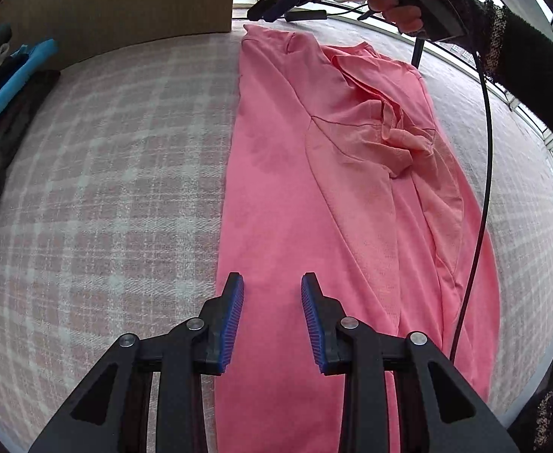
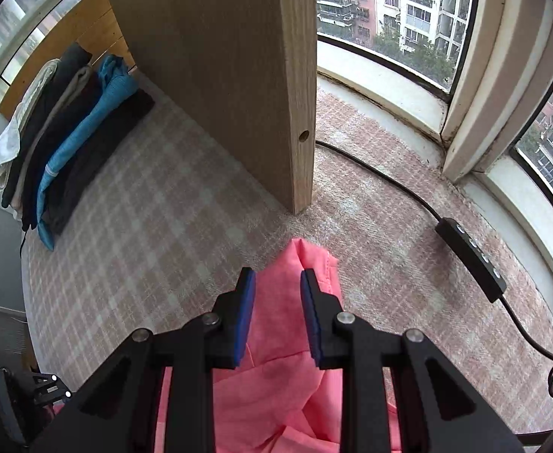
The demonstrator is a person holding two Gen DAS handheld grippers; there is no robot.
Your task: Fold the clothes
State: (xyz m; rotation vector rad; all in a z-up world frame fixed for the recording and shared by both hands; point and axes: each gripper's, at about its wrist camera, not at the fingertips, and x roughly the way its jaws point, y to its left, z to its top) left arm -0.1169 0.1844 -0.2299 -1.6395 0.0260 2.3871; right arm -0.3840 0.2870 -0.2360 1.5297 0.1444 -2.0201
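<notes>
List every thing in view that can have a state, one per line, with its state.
pink shirt: lying on the plaid cover, partly folded lengthwise, right side rumpled.
left gripper: open, above the shirt's near end, holding nothing.
right gripper: open, above the shirt's far end, holding nothing.
stack of clothes: folded, piled at the left edge.
inline switch: lying on the cover, cable attached.
plaid cover: spread flat.

Shirt (image 1: 314, 188) lying lengthwise on the checked cover (image 1: 106, 188), left gripper (image 1: 272, 321) hovering over its near end, right gripper (image 2: 278, 317) sitting over its far end, folded clothes pile (image 2: 68, 143) lying far left, wooden panel (image 2: 219, 75) standing beyond, cable controller (image 2: 470, 260) lying right.
</notes>
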